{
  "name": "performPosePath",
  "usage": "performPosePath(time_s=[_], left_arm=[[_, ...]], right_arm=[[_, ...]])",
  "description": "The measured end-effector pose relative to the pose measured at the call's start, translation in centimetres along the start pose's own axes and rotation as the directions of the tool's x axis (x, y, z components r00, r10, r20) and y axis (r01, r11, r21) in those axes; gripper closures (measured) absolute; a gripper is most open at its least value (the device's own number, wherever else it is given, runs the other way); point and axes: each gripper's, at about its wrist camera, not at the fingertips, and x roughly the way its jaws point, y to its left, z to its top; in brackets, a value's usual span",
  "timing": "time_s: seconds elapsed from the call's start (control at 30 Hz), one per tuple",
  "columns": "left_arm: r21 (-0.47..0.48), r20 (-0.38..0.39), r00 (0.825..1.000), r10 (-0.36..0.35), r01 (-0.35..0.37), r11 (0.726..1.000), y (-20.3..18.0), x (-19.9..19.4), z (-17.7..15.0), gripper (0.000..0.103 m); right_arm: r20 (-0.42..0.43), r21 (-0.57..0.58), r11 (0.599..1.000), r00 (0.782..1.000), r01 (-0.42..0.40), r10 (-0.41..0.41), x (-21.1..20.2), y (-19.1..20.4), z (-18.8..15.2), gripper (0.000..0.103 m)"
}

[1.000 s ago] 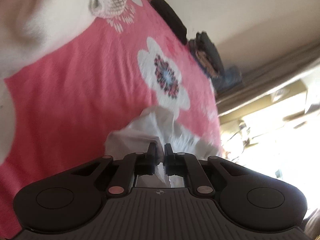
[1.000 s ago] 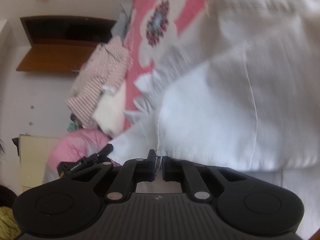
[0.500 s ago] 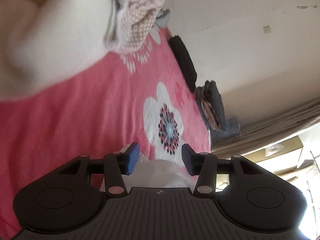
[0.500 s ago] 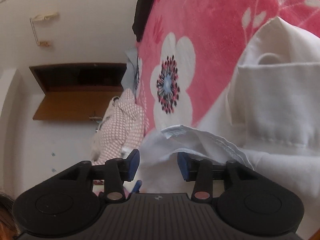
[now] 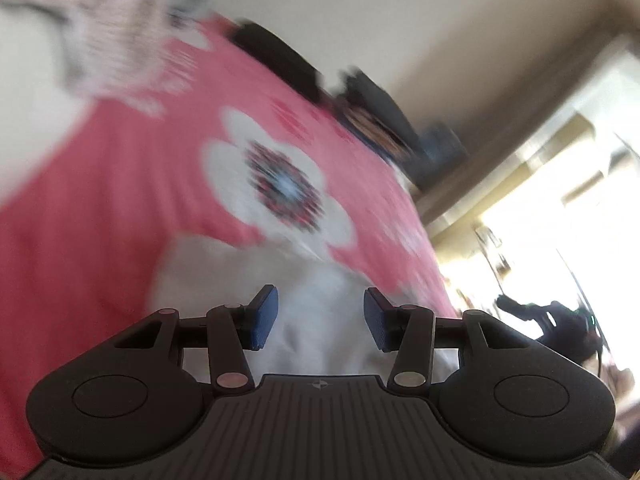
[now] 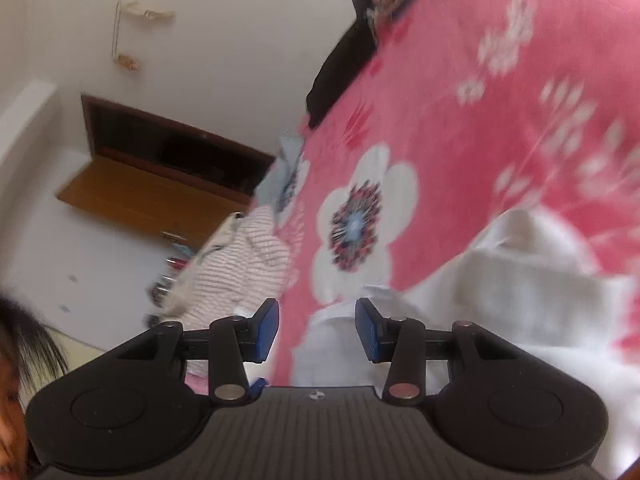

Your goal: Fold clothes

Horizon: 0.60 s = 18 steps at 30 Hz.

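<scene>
left tongs (image 5: 318, 316) parted, white garment (image 5: 320, 320) beneath

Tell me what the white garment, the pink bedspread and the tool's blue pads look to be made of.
White garment: thin woven cloth, probably cotton; matte, with soft creases and a stitched hem.
Pink bedspread: soft printed fabric, possibly fleece; matte, slightly fuzzy, though blur leaves this open.
Blue pads on the right tool: likely rubber or soft plastic, with fine ribbing.

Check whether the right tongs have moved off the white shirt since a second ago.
Yes. The right tongs now stand open, drawn back off the white shirt toward its edge.
</scene>
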Motion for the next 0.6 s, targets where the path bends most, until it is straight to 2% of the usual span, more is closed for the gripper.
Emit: performPosePath(time_s=[0.07,0.13,0.23,0.33,0.43,0.5,0.6], left_arm=[[0.052,-0.064,0.997,-0.043,0.047,0.998,-1.3,1.8,-0.8,0.056],[0.097,-0.121,0.990,-0.065,0.077,0.992,-2.5,3.8,-1.8,0.056],[0.144,-0.199,0.976,-0.086,0.116,0.983,-4.1,6.7,-2.9,0.056],[0.193,-0.245,0.963,-0.110,0.159,0.968,-5.8,8.7,-3.5,0.056],[0.257,-0.285,0.953,-0.107,0.184,0.949,-6.9,10.1,-4.4,0.056],[0.289,-0.307,0.946,-0.101,0.193,0.938,-7.6,10.9,-5.0,0.056],[0.270,-0.340,0.933,-0.119,0.218,0.938,-8.3,12.2,-4.9,0.056]], right_arm=[[-0.020,0.017,0.999,0.998,0.052,-0.051,-2.3,-0.7,-1.2,0.058],[-0.076,0.056,0.994,0.993,0.094,-0.090,-3.7,-1.6,-2.6,0.058],[-0.164,0.118,0.969,0.966,0.219,-0.198,-4.7,-3.4,-4.8,0.058],[-0.145,0.210,0.938,0.958,0.275,-0.248,-6.2,-5.4,-5.8,0.058],[-0.109,0.290,0.913,0.958,0.286,-0.265,-7.7,-6.9,-6.2,0.057],[-0.138,0.343,0.905,0.966,0.254,-0.218,-7.5,-8.0,-6.6,0.055],[-0.179,0.371,0.894,0.964,0.252,-0.198,-6.9,-8.8,-7.0,0.054]])
